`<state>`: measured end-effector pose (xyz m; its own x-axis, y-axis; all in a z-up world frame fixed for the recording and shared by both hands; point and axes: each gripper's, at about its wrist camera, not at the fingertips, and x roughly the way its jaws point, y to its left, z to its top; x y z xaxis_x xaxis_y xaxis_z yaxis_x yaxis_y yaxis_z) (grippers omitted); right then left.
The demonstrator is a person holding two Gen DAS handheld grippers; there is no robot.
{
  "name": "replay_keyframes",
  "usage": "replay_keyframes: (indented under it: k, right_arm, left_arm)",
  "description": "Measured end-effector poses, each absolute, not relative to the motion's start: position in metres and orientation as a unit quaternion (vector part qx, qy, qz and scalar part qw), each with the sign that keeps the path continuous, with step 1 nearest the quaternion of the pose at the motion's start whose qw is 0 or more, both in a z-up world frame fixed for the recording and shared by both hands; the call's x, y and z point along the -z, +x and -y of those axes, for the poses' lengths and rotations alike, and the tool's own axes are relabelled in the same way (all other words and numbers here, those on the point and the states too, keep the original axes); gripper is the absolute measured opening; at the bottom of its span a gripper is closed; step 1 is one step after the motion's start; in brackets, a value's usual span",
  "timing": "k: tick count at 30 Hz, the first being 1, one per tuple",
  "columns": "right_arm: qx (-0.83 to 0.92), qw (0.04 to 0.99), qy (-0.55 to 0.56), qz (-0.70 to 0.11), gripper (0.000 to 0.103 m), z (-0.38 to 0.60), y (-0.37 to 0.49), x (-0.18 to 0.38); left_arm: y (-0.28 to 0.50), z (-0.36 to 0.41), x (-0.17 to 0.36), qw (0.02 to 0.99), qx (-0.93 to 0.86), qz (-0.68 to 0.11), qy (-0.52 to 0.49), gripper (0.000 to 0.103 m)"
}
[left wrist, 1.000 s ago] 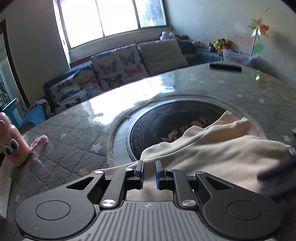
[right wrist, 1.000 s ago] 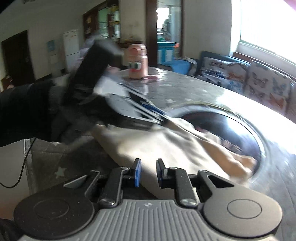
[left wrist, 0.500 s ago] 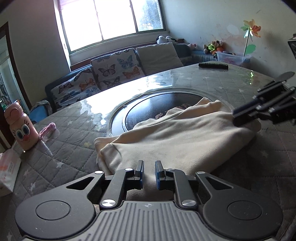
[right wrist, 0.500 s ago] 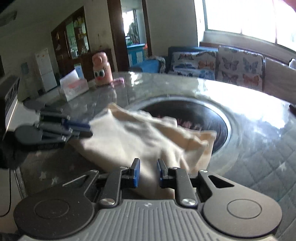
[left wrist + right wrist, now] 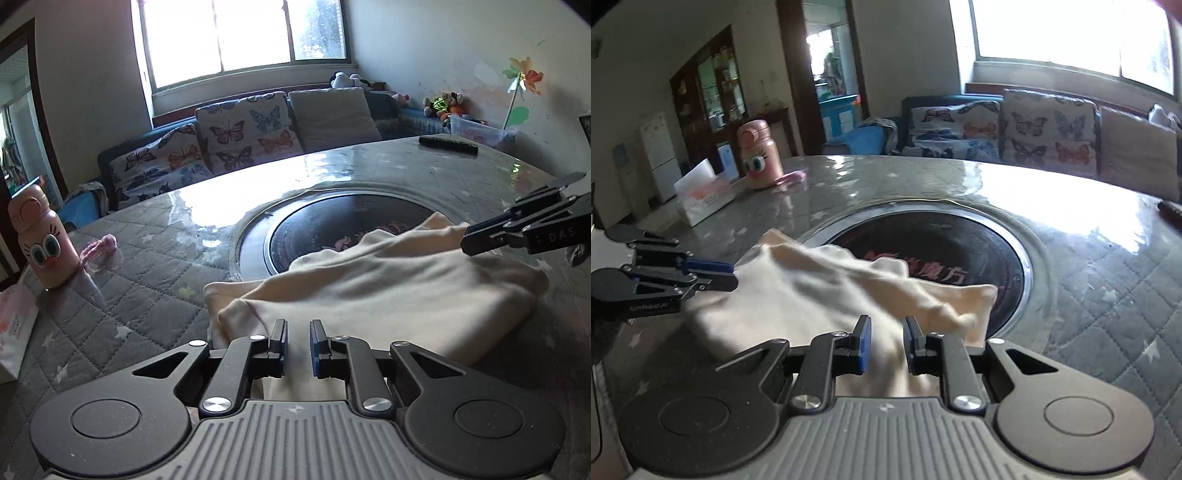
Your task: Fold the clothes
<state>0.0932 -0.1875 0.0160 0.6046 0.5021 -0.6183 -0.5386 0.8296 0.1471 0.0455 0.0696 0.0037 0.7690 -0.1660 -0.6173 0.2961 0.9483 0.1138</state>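
Note:
A cream garment point(image 5: 388, 291) lies folded on the round table, partly over the black centre disc point(image 5: 343, 225). It also shows in the right wrist view point(image 5: 820, 288). My left gripper point(image 5: 297, 330) hovers at the garment's near edge, jaws a narrow gap apart, nothing between them. My right gripper point(image 5: 886, 326) is above the garment's other end, jaws slightly apart and empty. Each gripper shows in the other's view: the right gripper point(image 5: 476, 236) and the left gripper point(image 5: 729, 275).
A pink cartoon bottle point(image 5: 42, 236) and a pink strap point(image 5: 99, 247) stand at the table's left, with a tissue box point(image 5: 701, 195) nearby. A dark remote point(image 5: 447, 144) lies at the far edge. A butterfly-print sofa point(image 5: 229, 136) is behind the table.
Both grippers have drawn back from the garment and apart from each other. The garment now lies folded and still on the table.

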Motion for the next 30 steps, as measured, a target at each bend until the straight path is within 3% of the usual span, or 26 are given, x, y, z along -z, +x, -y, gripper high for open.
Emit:
replay_keyframes:
  k: [17,30]
  right_arm:
    - [-0.248,0.901,-0.047,-0.353,0.017,0.188,0.132,0.004]
    - [-0.275,0.904,-0.047,-0.324,0.020,0.181,0.104,-0.015]
  left_arm:
    - [0.076,-0.087,0.007,0.933,0.103,-0.336,0.072,0.017]
    - [0.055,-0.102,0.001,0.940,0.085,-0.329,0.028,0.019]
